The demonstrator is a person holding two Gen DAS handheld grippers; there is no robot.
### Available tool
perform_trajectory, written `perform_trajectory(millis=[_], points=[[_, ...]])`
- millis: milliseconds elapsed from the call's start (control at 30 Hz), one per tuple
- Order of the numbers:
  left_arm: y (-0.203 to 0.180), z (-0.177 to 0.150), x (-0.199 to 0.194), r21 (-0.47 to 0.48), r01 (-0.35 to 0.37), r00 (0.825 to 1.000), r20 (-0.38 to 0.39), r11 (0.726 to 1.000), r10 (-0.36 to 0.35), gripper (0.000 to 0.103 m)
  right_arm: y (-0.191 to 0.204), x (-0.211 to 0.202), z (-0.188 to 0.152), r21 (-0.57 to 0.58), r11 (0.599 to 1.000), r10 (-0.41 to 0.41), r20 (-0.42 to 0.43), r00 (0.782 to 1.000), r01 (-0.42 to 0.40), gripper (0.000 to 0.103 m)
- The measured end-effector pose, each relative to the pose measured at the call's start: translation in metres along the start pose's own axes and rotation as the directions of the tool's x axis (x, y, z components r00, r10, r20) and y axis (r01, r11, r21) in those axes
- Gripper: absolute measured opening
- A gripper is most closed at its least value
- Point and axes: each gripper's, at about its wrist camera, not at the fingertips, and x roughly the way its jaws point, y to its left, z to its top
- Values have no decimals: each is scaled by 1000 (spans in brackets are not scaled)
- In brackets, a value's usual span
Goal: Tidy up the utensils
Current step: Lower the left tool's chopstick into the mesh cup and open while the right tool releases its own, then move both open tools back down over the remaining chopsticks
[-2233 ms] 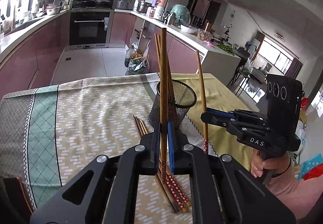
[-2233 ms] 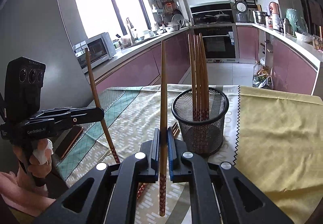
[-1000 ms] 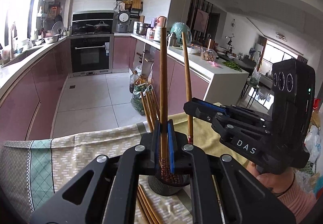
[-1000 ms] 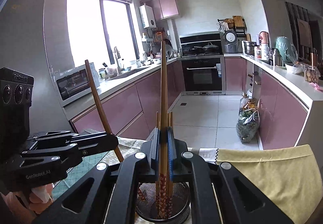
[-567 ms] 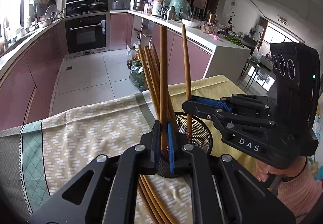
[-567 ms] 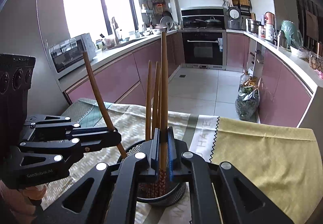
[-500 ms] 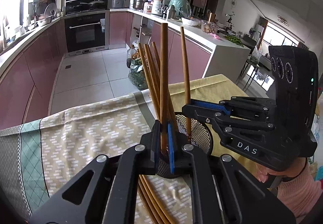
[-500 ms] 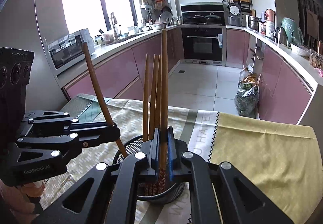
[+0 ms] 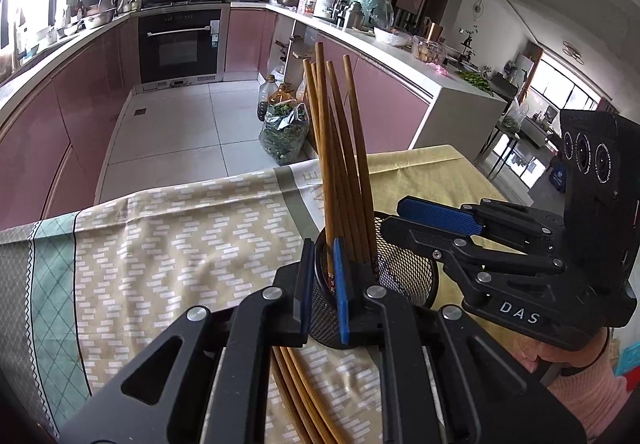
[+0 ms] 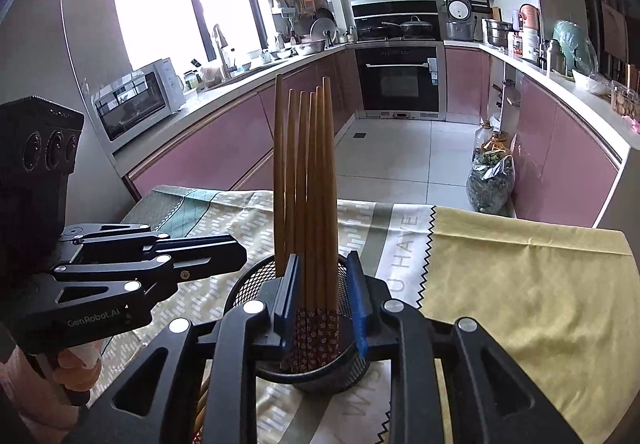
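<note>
A black mesh holder [image 9: 404, 276] [image 10: 256, 284] stands on the table with several wooden chopsticks [image 9: 340, 147] [image 10: 308, 179] upright in it. My left gripper [image 9: 322, 284] is open right at the holder's near rim and holds nothing; it also shows at the left of the right wrist view [image 10: 236, 250]. My right gripper [image 10: 320, 300] is open over the holder, its jaws on either side of the chopsticks without gripping them; in the left wrist view it [image 9: 404, 213] reaches in from the right. More chopsticks [image 9: 300, 392] lie on the cloth under my left gripper.
The table carries a patterned beige and green cloth [image 9: 160, 244] and a yellow cloth [image 10: 520, 284]. Beyond the far table edge is the kitchen floor with a bag of greens [image 9: 284, 135], pink cabinets and an oven [image 10: 400, 79].
Both grippers held one chopstick each above the holder. Both have opened, and the two chopsticks now stand in the holder with the others. The grippers sit lower, at the rim.
</note>
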Motion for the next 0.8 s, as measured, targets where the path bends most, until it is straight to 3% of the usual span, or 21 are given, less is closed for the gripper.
perform_trajectory(millis=[133, 333, 467, 800], points=[[5, -11, -13, -17, -21, 999, 32, 1000, 21, 15, 4, -9, -4, 2, 1000, 9, 19, 1000, -9, 30], [14, -33, -44, -18, -69, 993, 91, 997, 70, 33, 18, -34, -9, -21, 998, 62, 67, 996, -60, 33], [23, -52, -60, -30, -95, 989, 107, 995, 97, 41, 34, -46, -19, -56, 994, 102, 82, 991, -98, 40], [30, -97, -73, -22, -184, 978, 98, 983, 186, 66, 61, -32, -52, -59, 988, 142, -2, 990, -142, 48]])
